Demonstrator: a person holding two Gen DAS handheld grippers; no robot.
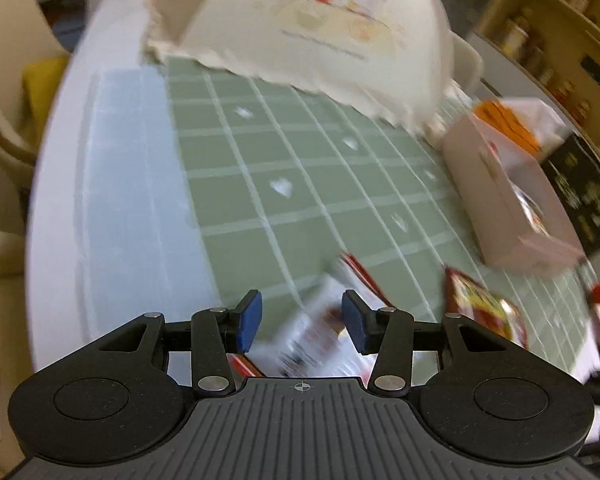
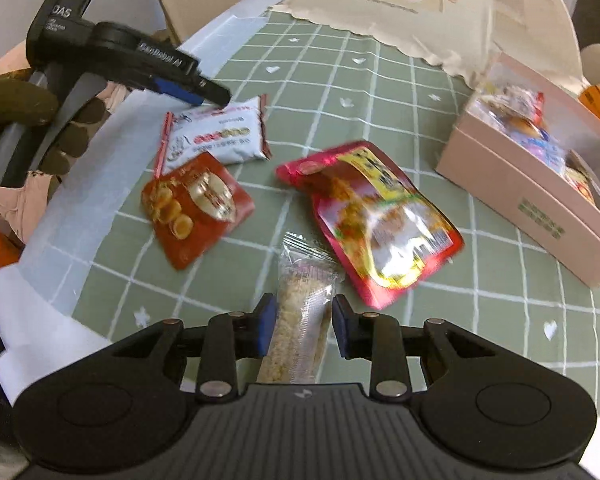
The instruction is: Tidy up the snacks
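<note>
Pink box (image 2: 528, 196) runs off frame; white packet (image 1: 320, 336) blurs.

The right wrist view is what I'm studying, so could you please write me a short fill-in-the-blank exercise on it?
1. The right gripper is shut on a clear-wrapped ____ bar.
2. The pink box already holds several ____.
3. The red pouch lies on a green ____ tablecloth.
4. The left gripper hovers over the ____ packet.

Missing words: cereal; snacks; checked; white
</note>
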